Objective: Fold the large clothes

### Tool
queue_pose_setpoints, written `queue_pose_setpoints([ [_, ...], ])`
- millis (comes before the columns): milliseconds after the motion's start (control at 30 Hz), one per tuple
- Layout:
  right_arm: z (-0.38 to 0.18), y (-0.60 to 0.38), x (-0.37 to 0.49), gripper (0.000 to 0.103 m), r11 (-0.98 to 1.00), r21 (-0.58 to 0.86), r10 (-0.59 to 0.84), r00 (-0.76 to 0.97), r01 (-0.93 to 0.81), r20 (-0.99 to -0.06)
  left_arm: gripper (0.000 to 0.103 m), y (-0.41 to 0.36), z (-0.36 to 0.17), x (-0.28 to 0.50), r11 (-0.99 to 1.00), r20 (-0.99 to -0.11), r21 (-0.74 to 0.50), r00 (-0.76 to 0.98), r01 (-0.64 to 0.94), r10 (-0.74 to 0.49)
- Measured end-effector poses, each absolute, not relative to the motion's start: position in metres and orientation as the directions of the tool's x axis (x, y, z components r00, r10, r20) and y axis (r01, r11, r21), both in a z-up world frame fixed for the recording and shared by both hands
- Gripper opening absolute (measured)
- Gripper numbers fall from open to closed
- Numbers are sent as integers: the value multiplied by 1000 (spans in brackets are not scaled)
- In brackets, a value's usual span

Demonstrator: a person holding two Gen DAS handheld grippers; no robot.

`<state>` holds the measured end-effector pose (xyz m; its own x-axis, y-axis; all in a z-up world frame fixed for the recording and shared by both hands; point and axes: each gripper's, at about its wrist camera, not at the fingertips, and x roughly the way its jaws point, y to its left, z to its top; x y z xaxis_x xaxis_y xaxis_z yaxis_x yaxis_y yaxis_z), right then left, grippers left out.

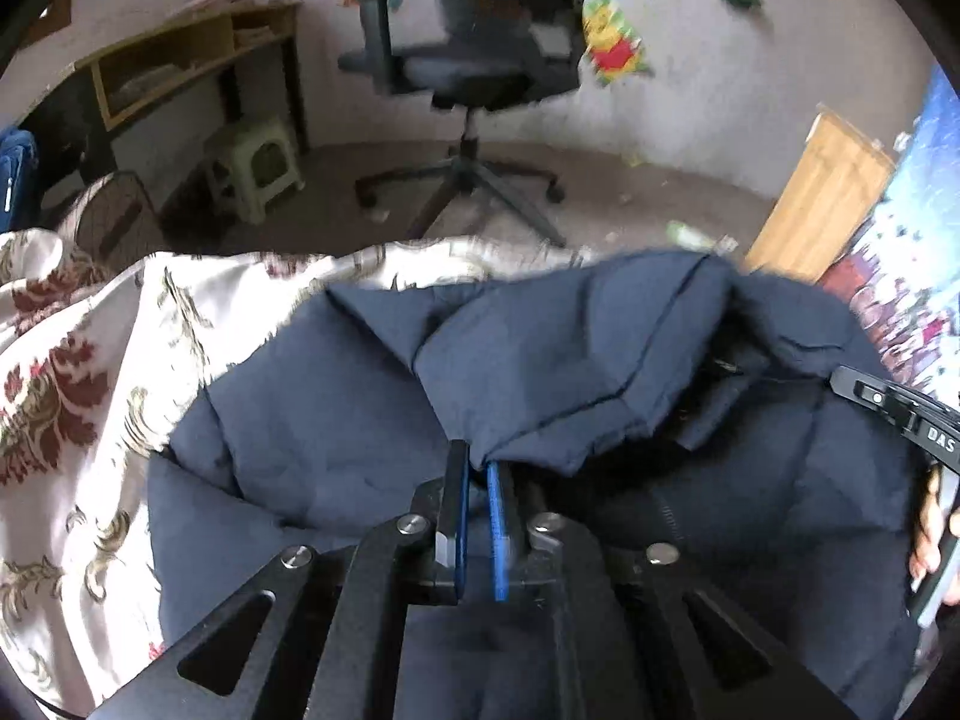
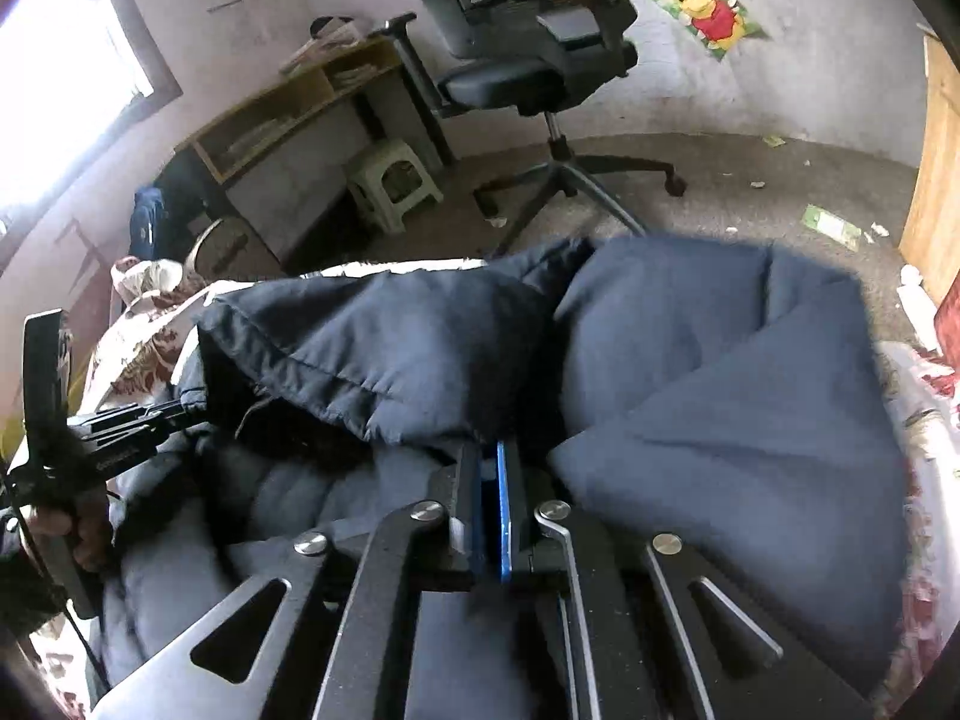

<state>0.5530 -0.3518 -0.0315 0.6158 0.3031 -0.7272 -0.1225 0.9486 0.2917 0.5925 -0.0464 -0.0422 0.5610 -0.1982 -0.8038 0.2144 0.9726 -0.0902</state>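
A bed under a cream floral bedspread (image 1: 90, 372) fills the lower half of both views, and on it lies the navy padded jacket (image 1: 336, 420), bunched in puffy folds across the middle of the bed, with its far edge near the bed's edge at twelve o'clock. Beyond it, on the floor at twelve o'clock, stands a black office chair (image 1: 474, 60); a wooden desk (image 1: 198, 54) sits at ten o'clock against the wall, with a pale green stool (image 1: 258, 168) tucked beside it. A cartoon bear poster (image 2: 708, 12) hangs on the wall at one o'clock in the right wrist view. The left hand-held gripper (image 1: 480, 468) has its blue pads pinched nearly together on a fold of the jacket's hem, which rises from between them. The right hand-held gripper (image 2: 489, 456) is likewise clamped almost fully closed on a fold of the jacket. Each shows in the other's view, at three and nine o'clock.
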Motion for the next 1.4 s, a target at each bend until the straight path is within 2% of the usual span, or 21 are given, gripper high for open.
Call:
queue_pose_setpoints([
  [100, 3, -354, 550, 7, 950, 275, 300, 673, -146, -676, 11, -28, -19, 584, 972, -761, -130, 608, 197, -225],
  [267, 36, -342, 595, 7, 915, 371, 370, 687, -156, -625, 12, -16, 16, 611, 976, -731, -182, 647, 117, -214],
  [467, 4, -309, 669, 7, 767, 621, 603, 510, -160, -613, 14, -33, 6, 670, 961, -769, -272, 588, 55, -252],
  [533, -12, -301, 669, 7, 783, 599, 599, 463, -168, -653, 14, -37, -9, 678, 936, -776, -346, 540, 68, -326],
  [600, -26, -297, 659, 7, 816, 546, 570, 424, -191, -704, 14, -50, -24, 674, 912, -774, -383, 488, 147, -403],
  [733, -42, -304, 628, 6, 859, 461, 512, 397, -224, -762, 14, -78, -45, 650, 894, -815, -302, 396, 331, -422],
  [800, -45, -314, 612, 6, 904, 358, 425, 398, -235, -813, 14, -88, -49, 634, 869, -835, -245, 362, 429, -414],
  [900, -51, -332, 610, 0, 928, 289, 362, 386, -235, -848, 11, -94, -56, 625, 847, -864, -203, 317, 492, -391],
  [1033, -69, -333, 620, 0, 929, 293, 352, 291, -227, -890, 7, -103, -72, 626, 853, -909, -133, 281, 504, -308],
  [1233, -88, -333, 615, 0, 933, 303, 352, 309, -196, -883, 3, -101, -91, 631, 881, -908, -150, 289, 449, -302],
  [1400, -102, -331, 609, 0, 937, 295, 345, 369, -186, -863, 3, -105, -99, 625, 892, -898, -99, 347, 440, -271],
])
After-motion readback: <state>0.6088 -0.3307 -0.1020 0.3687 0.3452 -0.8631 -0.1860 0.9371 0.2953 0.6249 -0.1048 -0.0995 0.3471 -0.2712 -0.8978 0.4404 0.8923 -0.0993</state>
